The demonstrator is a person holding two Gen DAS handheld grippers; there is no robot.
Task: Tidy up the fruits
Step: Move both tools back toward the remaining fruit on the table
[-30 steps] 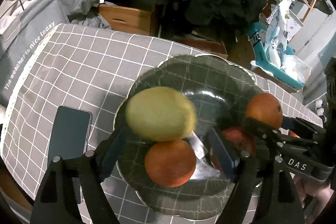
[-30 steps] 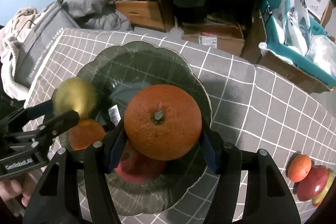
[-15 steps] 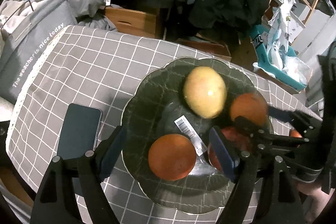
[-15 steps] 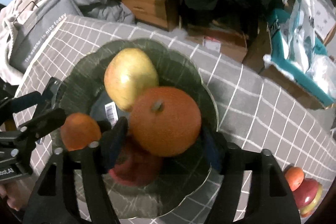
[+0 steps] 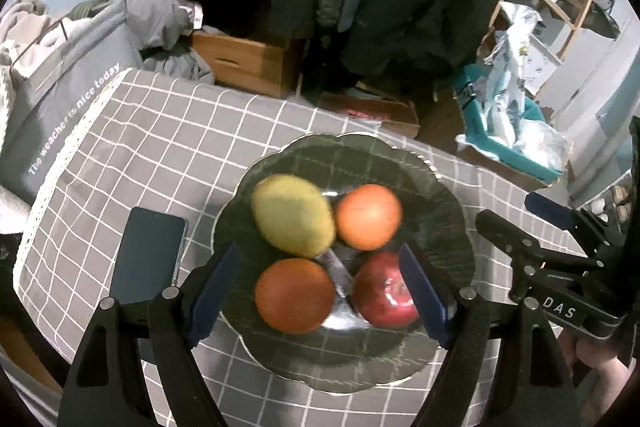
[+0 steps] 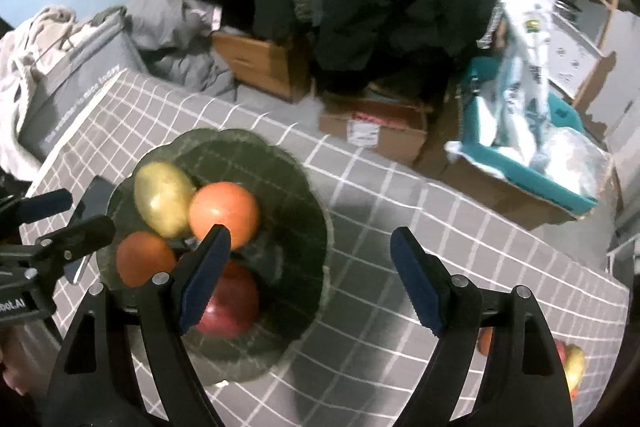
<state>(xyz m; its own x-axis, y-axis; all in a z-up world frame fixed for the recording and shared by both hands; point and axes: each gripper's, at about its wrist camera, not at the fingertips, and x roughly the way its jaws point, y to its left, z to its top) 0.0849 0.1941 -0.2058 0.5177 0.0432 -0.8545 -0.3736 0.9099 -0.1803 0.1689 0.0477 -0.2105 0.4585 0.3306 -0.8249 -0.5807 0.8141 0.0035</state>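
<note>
Left gripper (image 5: 320,283): jaws spread wide, holding nothing, poised over the near half of the dark scalloped plate (image 5: 448,227). Right gripper (image 6: 310,267): jaws likewise wide apart and empty, above the checked tablecloth (image 6: 400,211) just right of the plate (image 6: 308,227).

Plate contents, near to far, left wrist view: an orange (image 5: 295,295) at near left and a red apple (image 5: 384,291) at near right, with a strip of shiny barcode label (image 5: 338,273) between them. Behind them a yellow-green mango (image 5: 294,221) at far left and a second orange (image 5: 368,217) at far right, touching each other. All four fruits sit inside the rim.

Off the plate: more fruit (image 6: 570,367) on the cloth at the near right edge of the right wrist view, partly hidden by the gripper finger; kinds unclear. A dark phone (image 5: 148,255) lies flat left of the plate.

Beyond the table: a teal bin (image 6: 560,163) stuffed with plastic bags, and a cardboard box (image 6: 376,131) on the floor.
</note>
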